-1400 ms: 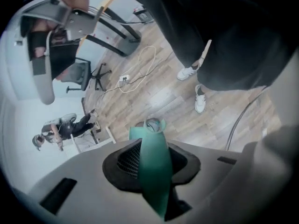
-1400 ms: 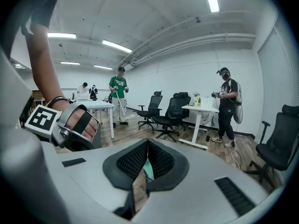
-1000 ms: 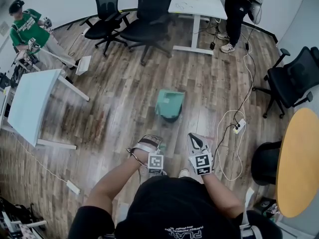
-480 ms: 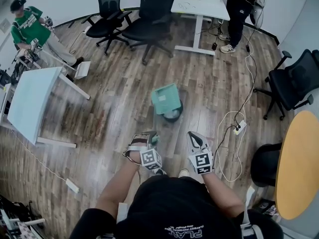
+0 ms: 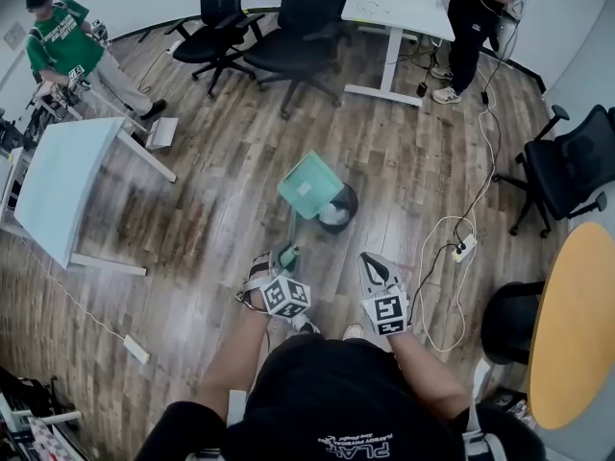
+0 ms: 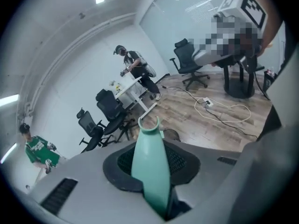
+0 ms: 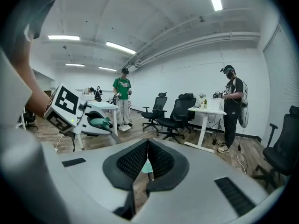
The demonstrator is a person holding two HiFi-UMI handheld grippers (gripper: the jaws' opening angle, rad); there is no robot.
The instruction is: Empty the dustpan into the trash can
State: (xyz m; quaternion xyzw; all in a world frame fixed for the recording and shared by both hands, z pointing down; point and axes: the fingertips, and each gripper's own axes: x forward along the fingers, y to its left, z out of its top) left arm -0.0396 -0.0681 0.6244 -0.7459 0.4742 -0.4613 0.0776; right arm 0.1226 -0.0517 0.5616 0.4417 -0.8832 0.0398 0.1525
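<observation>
Down on the wood-plank floor (image 5: 221, 176), among black office chairs (image 5: 293, 22) and a white tabletop (image 5: 58, 185), the fingers of the left gripper (image 5: 279, 260) clench the teal plastic dustpan (image 5: 309, 184) by its handle, tipped just above the small black trash can (image 5: 338, 211), while the right gripper (image 5: 375, 269) has its fingers pressed together, empty.

One teal plastic dustpan (image 5: 307, 182), one round black trash can (image 5: 352, 203) — three black mesh office chairs (image 5: 219, 22) (image 5: 309, 17) (image 5: 567, 161), two white rectangular tables (image 5: 58, 190) (image 5: 394, 10), one round yellow table (image 5: 577, 325) — two bystanding people (image 5: 60, 41) (image 5: 476, 12).
</observation>
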